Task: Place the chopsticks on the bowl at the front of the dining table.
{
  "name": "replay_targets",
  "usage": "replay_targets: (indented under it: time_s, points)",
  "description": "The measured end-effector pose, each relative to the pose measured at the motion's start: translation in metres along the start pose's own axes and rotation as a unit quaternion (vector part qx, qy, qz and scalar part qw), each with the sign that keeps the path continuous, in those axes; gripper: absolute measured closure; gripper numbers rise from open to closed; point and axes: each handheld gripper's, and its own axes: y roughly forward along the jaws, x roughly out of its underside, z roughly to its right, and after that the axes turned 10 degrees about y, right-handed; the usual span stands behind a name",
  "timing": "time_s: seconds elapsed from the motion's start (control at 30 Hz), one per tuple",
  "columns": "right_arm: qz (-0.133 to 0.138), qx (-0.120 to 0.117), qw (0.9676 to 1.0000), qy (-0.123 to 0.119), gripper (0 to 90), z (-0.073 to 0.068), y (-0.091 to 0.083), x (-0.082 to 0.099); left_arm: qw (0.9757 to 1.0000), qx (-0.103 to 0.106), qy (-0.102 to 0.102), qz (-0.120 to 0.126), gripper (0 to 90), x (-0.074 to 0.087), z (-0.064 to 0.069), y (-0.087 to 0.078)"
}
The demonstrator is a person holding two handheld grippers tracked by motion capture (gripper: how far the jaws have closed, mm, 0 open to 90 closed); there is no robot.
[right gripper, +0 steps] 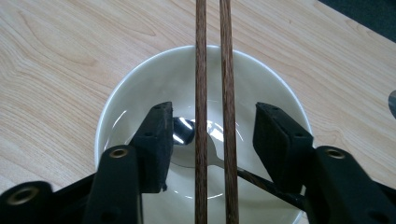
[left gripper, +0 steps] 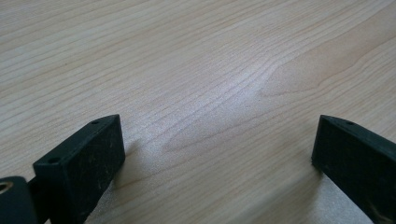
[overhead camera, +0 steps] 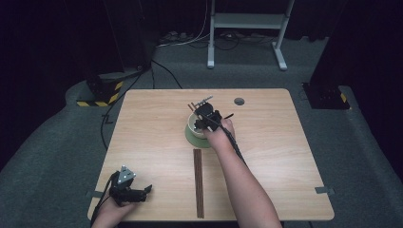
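Chopsticks [right gripper: 212, 93] lie across bowl [right gripper: 116, 112] rim, untouched between my R gripper [right gripper: 212, 135] jaws, open; L gripper [left gripper: 217, 154] jaws open over desk [left gripper: 196, 56] near front-left corner.

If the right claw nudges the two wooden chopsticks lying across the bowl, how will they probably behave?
The chopsticks look thin, straight and stiff, so they likely will not bend. They seem to rest just on the rim of the white bowl, so a nudge could roll or slide them off. The right claw stands open around them, not pressing.
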Motion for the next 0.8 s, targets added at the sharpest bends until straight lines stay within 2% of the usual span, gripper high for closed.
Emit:
replay_targets:
  time_s: [0.2,0.27,0.33,0.4,0.8]
  points:
    - [-0.006,-0.001,1.0000,0.001,64.4,-0.0003,0.0019,-0.0003,1.0000,-0.001,-0.005,0.004,2.7,0.0000,0.0006,0.0006]
    - [-0.011,-0.002,0.9999,0.010,67.8,-0.0020,0.0029,0.0000,1.0000,-0.001,-0.001,0.002,2.7,0.0000,0.0003,0.0001]
    - [-0.012,-0.001,0.9999,0.007,70.8,-0.0025,0.0028,0.0001,1.0000,-0.001,-0.001,0.002,2.7,0.0000,0.0002,0.0001]
    - [-0.011,-0.001,0.9999,-0.001,72.4,-0.0022,0.0033,-0.0001,1.0000,-0.001,0.000,0.001,2.8,0.0000,0.0001,0.0000]
    - [-0.011,-0.004,0.9999,0.002,77.8,-0.0050,0.0040,-0.0005,1.0000,-0.001,0.000,0.001,2.8,0.0000,0.0001,0.0000]
